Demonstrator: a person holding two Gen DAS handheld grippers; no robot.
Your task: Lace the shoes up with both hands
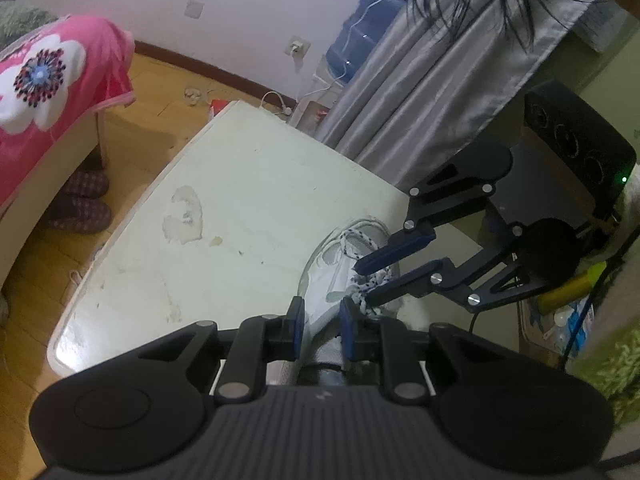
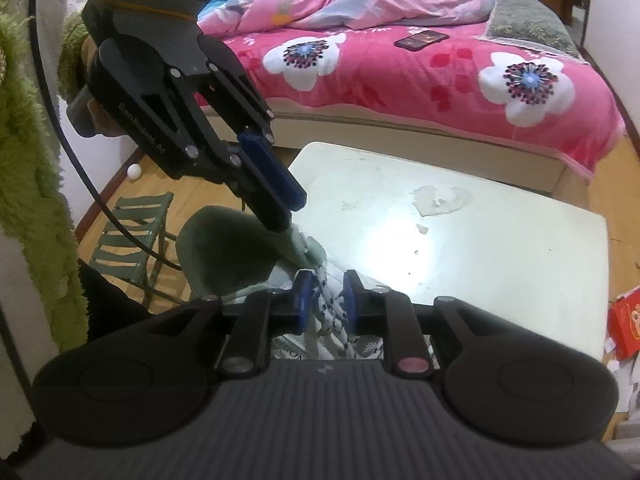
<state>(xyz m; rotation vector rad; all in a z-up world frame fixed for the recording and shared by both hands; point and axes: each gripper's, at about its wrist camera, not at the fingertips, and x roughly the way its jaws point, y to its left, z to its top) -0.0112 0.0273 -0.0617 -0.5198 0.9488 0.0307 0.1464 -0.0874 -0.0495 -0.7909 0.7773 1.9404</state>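
A white shoe (image 1: 340, 256) lies on the pale table (image 1: 240, 200), near its right edge. Its white lace with dark speckles (image 1: 378, 278) bunches over the upper. My left gripper (image 1: 321, 304) is shut on a fold of the shoe's upper, which fills the gap between its blue pads. In the right wrist view the left gripper (image 2: 289, 216) pinches the grey-green tongue above the shoe's dark opening (image 2: 224, 248). My right gripper (image 2: 327, 280) stands open with strands of the lace (image 2: 330, 312) loose between its fingers. The left wrist view shows the right gripper (image 1: 364, 283) straddling the lace.
A bed with a pink flowered cover (image 2: 400, 72) runs along the table's far side, with a phone (image 2: 422, 39) on it. A green folding stool (image 2: 128, 236) stands on the wooden floor at the left. Grey curtain (image 1: 420, 92) hangs behind the table. Slippers (image 1: 80, 200) sit under the bed.
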